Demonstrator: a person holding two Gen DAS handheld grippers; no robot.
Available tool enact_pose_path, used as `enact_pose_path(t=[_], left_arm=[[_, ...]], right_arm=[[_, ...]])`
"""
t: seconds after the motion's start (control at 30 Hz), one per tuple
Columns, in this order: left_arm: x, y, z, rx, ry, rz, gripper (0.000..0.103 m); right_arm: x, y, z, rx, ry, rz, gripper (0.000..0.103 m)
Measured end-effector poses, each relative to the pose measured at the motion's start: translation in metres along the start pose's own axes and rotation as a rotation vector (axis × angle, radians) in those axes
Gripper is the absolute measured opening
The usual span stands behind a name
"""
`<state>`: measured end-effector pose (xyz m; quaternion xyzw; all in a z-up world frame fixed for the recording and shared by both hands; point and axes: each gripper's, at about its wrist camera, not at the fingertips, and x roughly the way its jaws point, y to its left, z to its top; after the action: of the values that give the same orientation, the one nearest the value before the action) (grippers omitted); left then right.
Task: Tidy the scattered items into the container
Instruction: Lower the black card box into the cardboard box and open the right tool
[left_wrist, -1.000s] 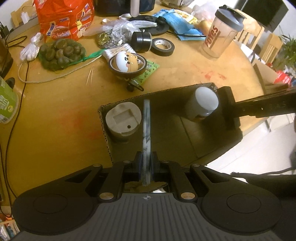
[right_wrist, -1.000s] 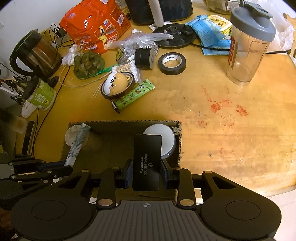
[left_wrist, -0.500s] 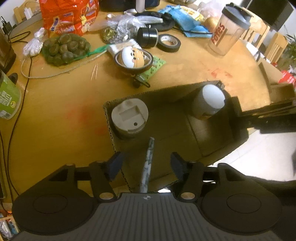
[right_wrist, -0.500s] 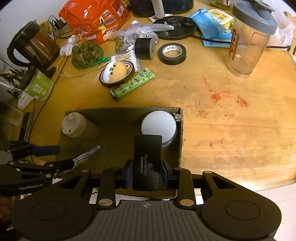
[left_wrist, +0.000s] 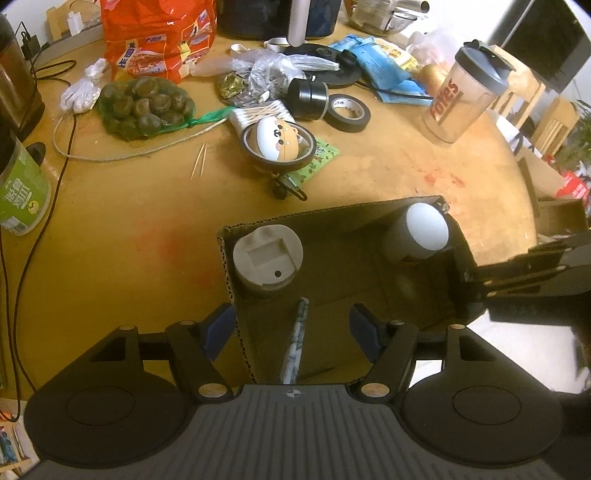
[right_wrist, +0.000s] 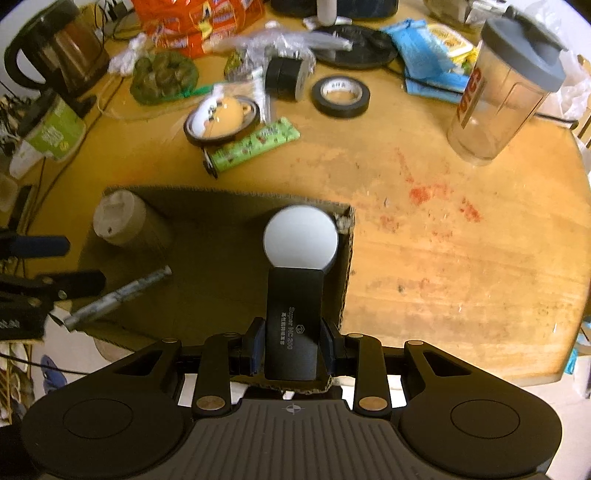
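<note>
The cardboard box (left_wrist: 369, 295) was overhung at six o'clock by the released marbled stick (left_wrist: 295, 339), left claw (left_wrist: 291, 328) parted. The black case (right_wrist: 293, 325) was clamped by the right claw (right_wrist: 291, 349); the stick could be knocked out by its drop.

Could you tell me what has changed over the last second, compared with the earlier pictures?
The left gripper has let go of the marbled stick: its jaws have opened, and the stick now leans loose in the box, clear of both pads. The right gripper stays shut on the black slab. The two cups have not moved.

2 tape rolls (left_wrist: 349, 112), 1 shaker (left_wrist: 461, 95)
</note>
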<state>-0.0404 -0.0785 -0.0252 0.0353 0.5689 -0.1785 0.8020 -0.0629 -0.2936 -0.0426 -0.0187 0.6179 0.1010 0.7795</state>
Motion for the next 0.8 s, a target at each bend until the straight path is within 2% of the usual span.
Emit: enact_pose_path(t=[0.4, 0.47, 0.7, 0.8], left_arm=[[0.0, 0.006, 0.0, -0.026, 0.002, 0.003, 0.068], [0.001, 0.007, 0.0, -0.031, 0.005, 0.006, 0.068], [0.001, 0.01, 0.0, -0.039, 0.007, 0.013, 0.068], [0.0, 0.011, 0.0, -0.039, 0.003, 0.013, 0.068]], right_arm=[[0.016, 0.006, 0.004, -0.016, 0.065, -0.042, 0.035], [0.016, 0.007, 0.004, -0.019, 0.069, -0.032, 0.046], [0.012, 0.013, 0.007, -0.037, 0.046, -0.005, 0.063], [0.008, 0.013, 0.01, -0.03, 0.019, 0.02, 0.073]])
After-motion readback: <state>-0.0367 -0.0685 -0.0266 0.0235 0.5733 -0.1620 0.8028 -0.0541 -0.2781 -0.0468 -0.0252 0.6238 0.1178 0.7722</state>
